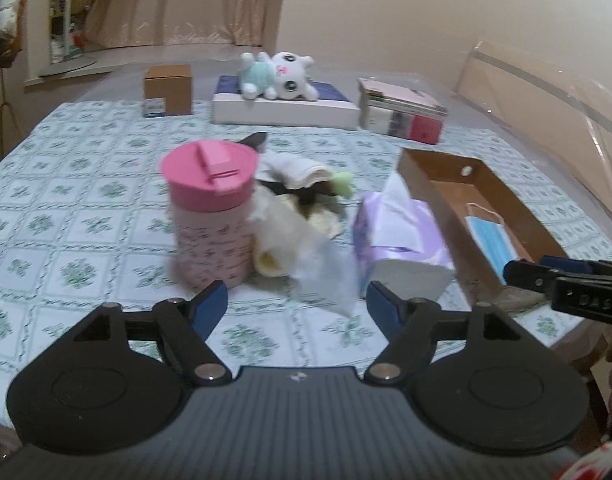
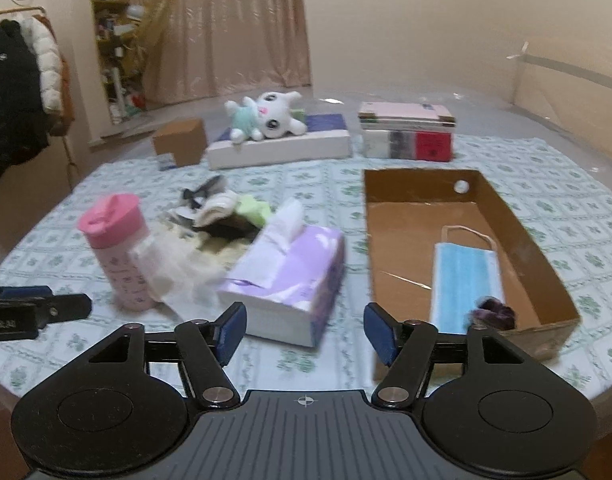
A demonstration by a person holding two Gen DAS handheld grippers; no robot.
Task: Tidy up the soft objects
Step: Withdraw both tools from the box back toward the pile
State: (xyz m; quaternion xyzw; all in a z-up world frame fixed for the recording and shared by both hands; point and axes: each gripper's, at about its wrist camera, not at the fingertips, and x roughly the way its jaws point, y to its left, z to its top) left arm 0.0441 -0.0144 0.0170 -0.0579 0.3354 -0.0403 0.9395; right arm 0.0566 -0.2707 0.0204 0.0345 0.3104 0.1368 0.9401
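Observation:
A pile of soft cloths and socks [image 1: 302, 184] lies mid-table behind a crumpled white tissue [image 1: 306, 248]. My left gripper [image 1: 296, 296] is open just in front of that tissue, its pads apart and touching nothing. A purple tissue pack [image 2: 290, 268] lies right before my right gripper [image 2: 304, 316], which is open and empty. To the right stands a shallow cardboard box [image 2: 505, 216]. It holds a blue face mask [image 2: 463, 276] and a small dark purple item [image 2: 495, 314]. A white plush toy [image 2: 266, 118] rests on a flat white box at the back.
A pink-lidded bottle [image 1: 210, 216] stands upright left of the pile, close to my left fingers. A small brown carton [image 1: 168, 90] and a stack of books [image 1: 403, 110] sit at the table's far side. The near table edge lies below both grippers. A clothes rack stands far left.

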